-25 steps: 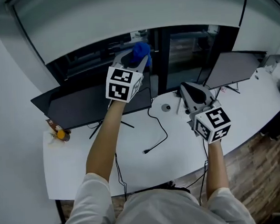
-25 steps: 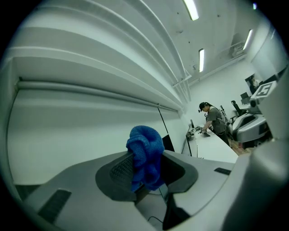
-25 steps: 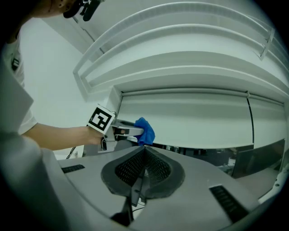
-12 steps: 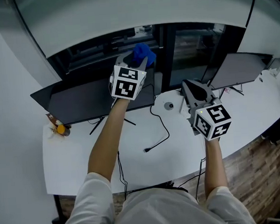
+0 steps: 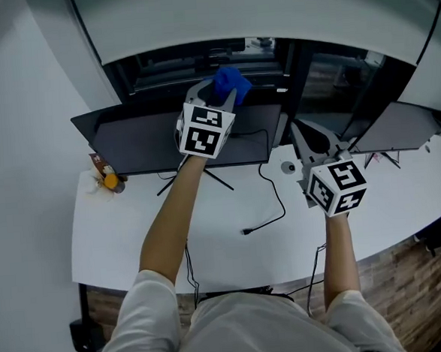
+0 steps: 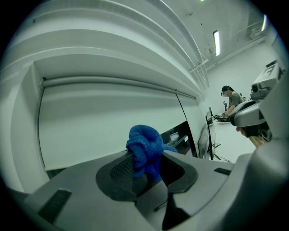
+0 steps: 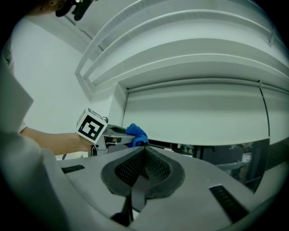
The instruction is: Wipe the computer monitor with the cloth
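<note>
A bunched blue cloth (image 5: 230,81) is pinched in my left gripper (image 5: 219,96), which is shut on it above the top edge of the dark computer monitor (image 5: 139,143). In the left gripper view the cloth (image 6: 145,150) bulges out between the jaws of the left gripper (image 6: 142,168). My right gripper (image 5: 313,138) is held over the desk to the right of the monitor, shut with nothing in it. The right gripper view shows its pads (image 7: 158,169) pressed together, with the left gripper (image 7: 118,131) and cloth (image 7: 137,133) beyond.
A second monitor (image 5: 398,135) stands at the right of the white desk (image 5: 119,239). A black cable (image 5: 271,205) trails across the desk, and a small round disc (image 5: 288,167) lies near it. Small orange items (image 5: 109,179) sit at the desk's left end. A person (image 6: 232,101) stands far off.
The head view has shifted, so the monitor and desk now sit further right and lower. The left gripper still holds the cloth by the monitor's top edge. The right gripper has stayed put.
</note>
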The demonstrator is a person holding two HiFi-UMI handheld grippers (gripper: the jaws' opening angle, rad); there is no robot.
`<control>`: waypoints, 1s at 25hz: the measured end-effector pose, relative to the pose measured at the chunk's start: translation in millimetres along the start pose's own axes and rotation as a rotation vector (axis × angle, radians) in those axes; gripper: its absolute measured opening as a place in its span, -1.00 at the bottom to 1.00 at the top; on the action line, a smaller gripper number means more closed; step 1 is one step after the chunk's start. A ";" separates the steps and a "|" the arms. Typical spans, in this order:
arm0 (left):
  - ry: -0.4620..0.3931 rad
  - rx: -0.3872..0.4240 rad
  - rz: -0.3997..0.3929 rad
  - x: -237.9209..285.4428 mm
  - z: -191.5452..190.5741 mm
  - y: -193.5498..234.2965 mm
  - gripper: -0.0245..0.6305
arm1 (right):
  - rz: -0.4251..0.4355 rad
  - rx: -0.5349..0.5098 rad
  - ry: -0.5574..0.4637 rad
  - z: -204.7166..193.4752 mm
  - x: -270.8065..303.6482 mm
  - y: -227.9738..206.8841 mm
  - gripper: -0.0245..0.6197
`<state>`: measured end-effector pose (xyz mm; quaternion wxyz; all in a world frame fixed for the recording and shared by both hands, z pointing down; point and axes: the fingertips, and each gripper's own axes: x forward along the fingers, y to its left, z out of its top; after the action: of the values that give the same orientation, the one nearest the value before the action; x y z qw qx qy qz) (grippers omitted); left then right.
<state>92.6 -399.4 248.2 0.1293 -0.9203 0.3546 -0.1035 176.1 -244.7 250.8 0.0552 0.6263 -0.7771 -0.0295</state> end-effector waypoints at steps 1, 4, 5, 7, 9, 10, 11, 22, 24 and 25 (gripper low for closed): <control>0.002 -0.006 0.011 -5.8 -3.6 8.9 -0.47 | 0.010 -0.003 0.002 1.3 5.9 6.6 -0.88; 0.008 -0.021 0.047 -24.7 -14.7 36.9 -0.47 | 0.043 -0.003 0.004 4.7 22.9 27.5 -0.88; 0.010 -0.025 0.060 -31.4 -18.6 46.8 -0.47 | 0.054 -0.002 0.003 5.7 28.3 35.1 -0.88; 0.017 -0.033 0.087 -45.6 -28.2 68.2 -0.47 | 0.079 -0.001 0.001 7.0 39.4 52.0 -0.88; 0.024 -0.040 0.117 -60.5 -38.9 91.2 -0.47 | 0.104 0.001 -0.001 7.8 51.1 70.4 -0.88; 0.027 -0.042 0.132 -68.5 -44.1 103.0 -0.47 | 0.118 0.004 -0.002 8.3 57.3 80.1 -0.88; 0.029 -0.043 0.148 -76.8 -48.8 114.9 -0.47 | 0.133 0.008 -0.002 9.0 63.8 90.4 -0.88; 0.068 -0.034 0.284 -179.2 -104.0 245.6 -0.47 | 0.264 0.056 -0.022 13.7 139.0 215.5 -0.88; 0.076 -0.037 0.306 -195.9 -114.1 268.2 -0.47 | 0.282 0.062 -0.023 13.4 151.2 236.0 -0.88; 0.079 -0.039 0.317 -203.9 -119.3 278.9 -0.47 | 0.289 0.063 -0.023 12.9 157.2 245.6 -0.88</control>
<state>-263.9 -480.1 254.0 0.1121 -0.8504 0.5020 -0.1110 -96.7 -346.0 273.9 0.0306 0.5089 -0.8603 -0.0041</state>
